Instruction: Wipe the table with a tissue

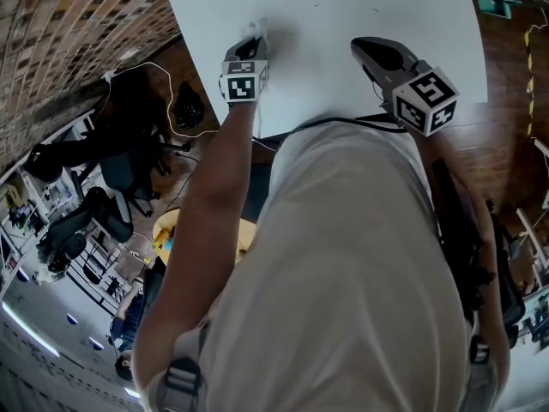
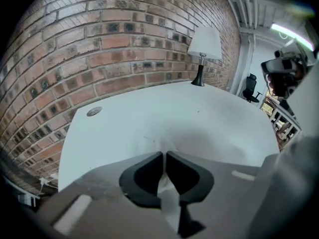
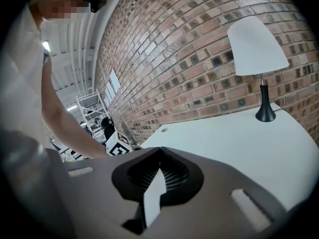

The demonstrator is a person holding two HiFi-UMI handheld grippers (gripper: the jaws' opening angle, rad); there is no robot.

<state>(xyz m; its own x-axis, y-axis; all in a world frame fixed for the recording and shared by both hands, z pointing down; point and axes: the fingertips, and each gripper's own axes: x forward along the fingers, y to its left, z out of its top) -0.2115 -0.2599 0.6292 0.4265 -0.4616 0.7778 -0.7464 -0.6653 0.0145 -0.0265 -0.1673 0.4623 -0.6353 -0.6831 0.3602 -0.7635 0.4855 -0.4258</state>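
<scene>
White on white, the tissue (image 2: 166, 142) is hard to make out. In the head view it is only a faint blur on the table (image 1: 343, 7), just past the left gripper (image 1: 254, 45), whose tips are hidden behind its own body. The person's torso (image 1: 360, 256) covers the table's near edge. In the left gripper view the jaws stand almost together, pinching the crumpled tissue. Its front bunch is down on the table, near the table's left edge. The right gripper (image 3: 159, 153) hangs over the table's near right part, its tips pressed together with nothing between them.
</scene>
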